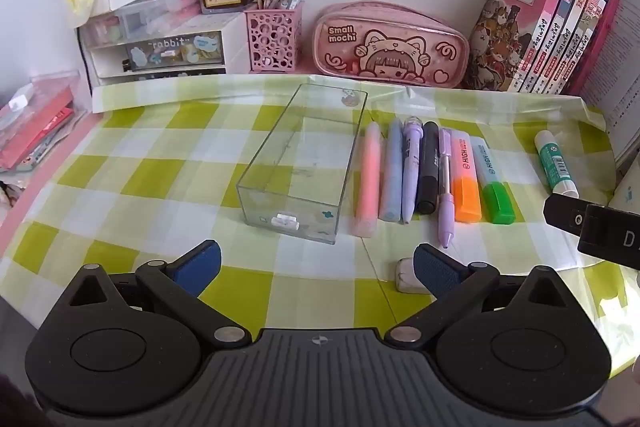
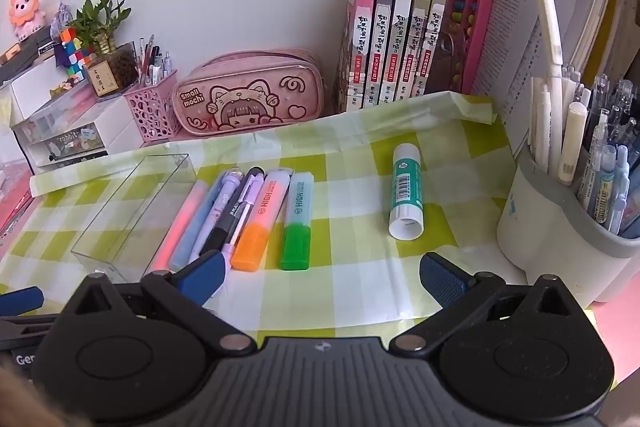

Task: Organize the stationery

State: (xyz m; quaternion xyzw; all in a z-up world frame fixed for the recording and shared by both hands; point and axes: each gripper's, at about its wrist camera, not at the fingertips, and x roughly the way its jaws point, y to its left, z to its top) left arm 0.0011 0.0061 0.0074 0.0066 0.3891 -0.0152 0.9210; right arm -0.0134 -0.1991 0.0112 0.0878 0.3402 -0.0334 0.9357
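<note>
Left wrist: eraser [image 1: 409, 275] half hidden (behind claw [image 1: 318, 269] finger).

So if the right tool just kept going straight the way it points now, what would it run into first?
Probably nothing at once: the open right tool points at bare checked cloth between the green highlighter and the glue stick. Further on stand the books, though depth is hard to judge.
</note>
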